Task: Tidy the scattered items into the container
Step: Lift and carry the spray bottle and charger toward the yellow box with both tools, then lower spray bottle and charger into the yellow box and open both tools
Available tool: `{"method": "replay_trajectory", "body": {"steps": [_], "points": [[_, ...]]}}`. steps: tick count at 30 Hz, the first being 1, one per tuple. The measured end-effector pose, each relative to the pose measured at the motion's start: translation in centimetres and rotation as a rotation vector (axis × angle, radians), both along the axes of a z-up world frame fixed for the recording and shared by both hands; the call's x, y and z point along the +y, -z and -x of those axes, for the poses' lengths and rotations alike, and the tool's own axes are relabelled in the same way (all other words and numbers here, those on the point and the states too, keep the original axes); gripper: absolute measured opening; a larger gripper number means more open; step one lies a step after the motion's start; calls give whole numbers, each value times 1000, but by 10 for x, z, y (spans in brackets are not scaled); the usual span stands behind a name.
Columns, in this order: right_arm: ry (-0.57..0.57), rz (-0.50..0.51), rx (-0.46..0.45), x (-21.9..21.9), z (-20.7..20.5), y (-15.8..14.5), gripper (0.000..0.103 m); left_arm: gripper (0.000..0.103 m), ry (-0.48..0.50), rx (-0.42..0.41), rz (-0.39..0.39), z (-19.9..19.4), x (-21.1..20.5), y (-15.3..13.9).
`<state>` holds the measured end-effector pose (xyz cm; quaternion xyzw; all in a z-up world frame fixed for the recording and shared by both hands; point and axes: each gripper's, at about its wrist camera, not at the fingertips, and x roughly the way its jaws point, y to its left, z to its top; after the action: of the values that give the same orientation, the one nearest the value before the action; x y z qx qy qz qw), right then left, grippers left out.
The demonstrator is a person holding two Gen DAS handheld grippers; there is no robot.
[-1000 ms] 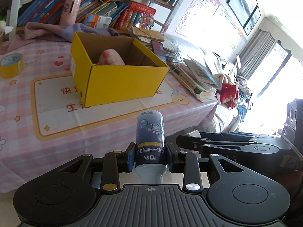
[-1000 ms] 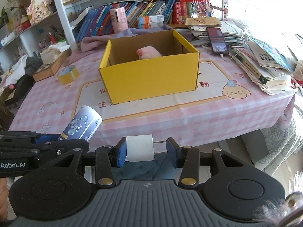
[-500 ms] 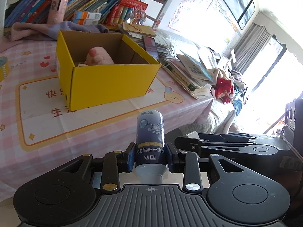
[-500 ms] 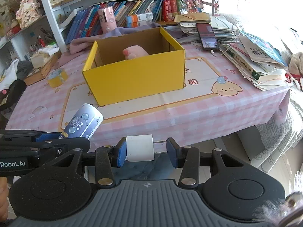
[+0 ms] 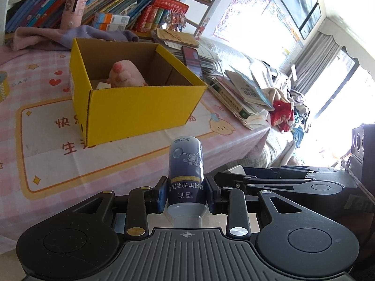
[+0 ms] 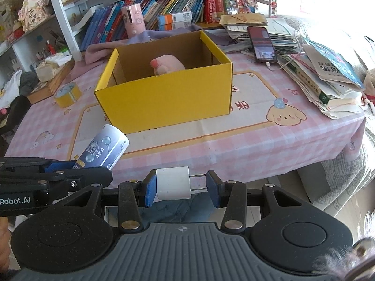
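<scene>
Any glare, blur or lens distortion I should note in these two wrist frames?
Left wrist: window side blown out white, fisheye bends edges, bottle and yellow box sharp. Right wrist: evenly lit, mild glare top right, corners vignetted, white adapter in focus.

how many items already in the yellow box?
2 visible: a pink plush toward the back of the yellow box, and a small white object beside it on the floor. The near wall may hide more.
</scene>
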<state>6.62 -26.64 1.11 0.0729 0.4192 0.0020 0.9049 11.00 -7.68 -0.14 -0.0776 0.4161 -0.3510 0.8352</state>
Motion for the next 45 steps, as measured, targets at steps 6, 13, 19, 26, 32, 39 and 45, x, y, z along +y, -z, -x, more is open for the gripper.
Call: {"method": "replay_trajectory", "body": {"steps": [6,13,19,26,32,39,45], "points": [[-15,1,2,-6,-17,2,42,31,-15,-8,-6,-11,-7,0],[-49,4,-18,-23,-46,-3,42,31,-35,-37,-15,-31,-21,-6],[-82,-12,-47,-35,-78,-10,42,31,-72,-59,-36,-53,-31,-12],[-142,-22,-107,-50,-119,-25,42,31,-125,-131,-64,-77,-45,-31],[-204,-33,-163,-60,-157,-35,42,31,-193,-164,-97,-102,-52,-41],[-327,-5,-182,-59,-205,-28,42,31,-270,-150,-131,-148,-56,-42],[-432,3,-111,-54,-250,-9,42,31,-302,-22,-150,-194,-53,-21]]}}
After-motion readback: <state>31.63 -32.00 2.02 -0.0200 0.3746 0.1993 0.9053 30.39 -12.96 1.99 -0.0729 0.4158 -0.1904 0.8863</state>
